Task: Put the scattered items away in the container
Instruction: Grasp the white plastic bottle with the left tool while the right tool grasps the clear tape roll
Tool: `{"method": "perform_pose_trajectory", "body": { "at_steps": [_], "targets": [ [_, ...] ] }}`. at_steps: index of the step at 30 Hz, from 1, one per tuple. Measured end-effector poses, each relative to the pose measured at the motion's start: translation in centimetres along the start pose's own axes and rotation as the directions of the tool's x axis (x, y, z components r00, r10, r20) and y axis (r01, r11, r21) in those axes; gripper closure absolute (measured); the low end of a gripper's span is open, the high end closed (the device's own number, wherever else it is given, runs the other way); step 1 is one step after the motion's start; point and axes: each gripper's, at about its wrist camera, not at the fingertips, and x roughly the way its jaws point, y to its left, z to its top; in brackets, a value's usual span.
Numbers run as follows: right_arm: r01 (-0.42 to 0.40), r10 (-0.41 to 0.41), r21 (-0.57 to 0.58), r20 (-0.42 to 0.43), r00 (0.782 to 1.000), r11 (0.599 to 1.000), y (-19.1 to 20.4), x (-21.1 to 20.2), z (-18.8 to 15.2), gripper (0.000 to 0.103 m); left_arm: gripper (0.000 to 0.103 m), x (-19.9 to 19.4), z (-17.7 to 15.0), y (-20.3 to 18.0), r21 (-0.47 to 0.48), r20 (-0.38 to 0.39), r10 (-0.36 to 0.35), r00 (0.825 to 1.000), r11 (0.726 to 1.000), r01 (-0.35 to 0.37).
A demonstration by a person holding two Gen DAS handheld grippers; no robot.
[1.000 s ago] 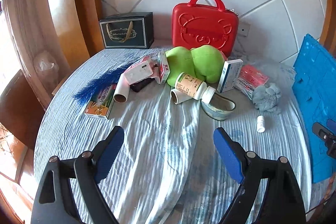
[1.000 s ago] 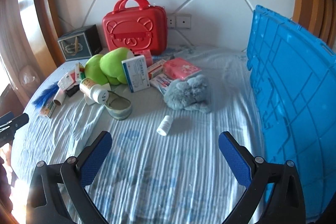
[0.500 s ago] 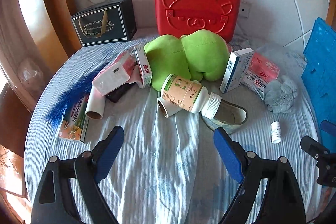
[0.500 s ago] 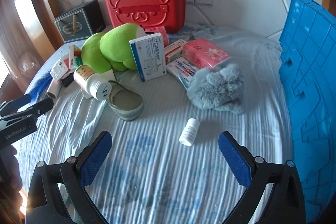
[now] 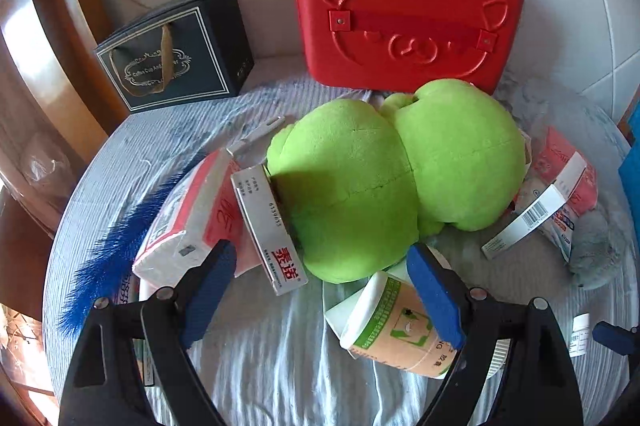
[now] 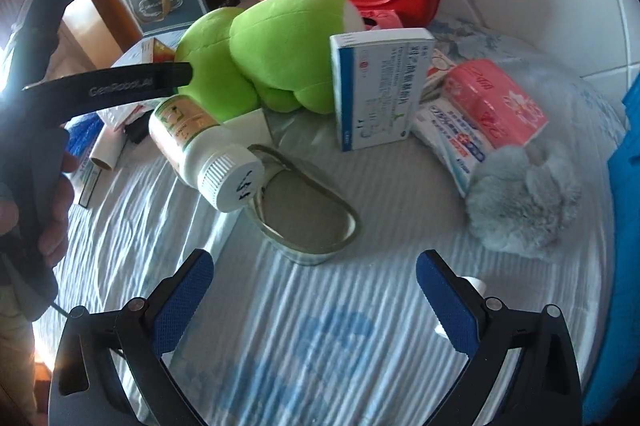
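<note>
Clutter covers the striped blue cloth (image 6: 304,330), going from left to right. Farthest left lies a blue feather (image 5: 108,262), with a dark gift bag (image 5: 176,50) behind it against the wall. Next come a pink-and-white box (image 5: 188,222) and a slim white box with red lettering (image 5: 268,230), leaning on a green plush toy (image 5: 392,182). A red bear-embossed case (image 5: 404,10) stands upright behind the plush. A pill bottle (image 6: 200,142) lies on its side with its white cap over the rim of an oval tin (image 6: 304,214). A blue-and-white medicine box (image 6: 380,86) stands on edge against the plush, then a pink tissue pack (image 6: 492,102) and a grey furry toy (image 6: 524,202). At the far right edge shows the blue container (image 6: 624,210).

The left gripper (image 5: 320,290) has its fingers spread wide, empty, either side of the plush's near end. The right gripper (image 6: 316,290) is likewise released, empty, above bare cloth near the tin; a small white bottle (image 6: 474,282) peeks out behind its right finger.
</note>
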Motion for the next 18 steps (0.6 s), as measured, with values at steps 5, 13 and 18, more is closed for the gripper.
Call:
{"method": "perform_pose_trajectory", "body": {
  "at_steps": [5,13,18],
  "targets": [
    [0.035,-0.035,-0.017,-0.049,0.998,0.999,1.0,3.3,0.6,0.000,0.016,1.0,-4.0,-0.1,0.045,-0.083,-0.046,0.995,0.998,0.050],
    [0.046,-0.045,0.091,-0.018,0.999,0.995,-1.7,2.2,-0.3,0.000,0.016,-3.1,-10.0,0.5,0.020,-0.095,-0.084,0.992,0.996,0.086],
    [0.038,-0.037,0.114,-0.006,0.999,0.993,-2.8,0.2,-2.6,0.000,0.016,-5.8,-10.5,-1.5,0.023,-0.072,-0.165,0.984,0.986,0.167]
  ]
}}
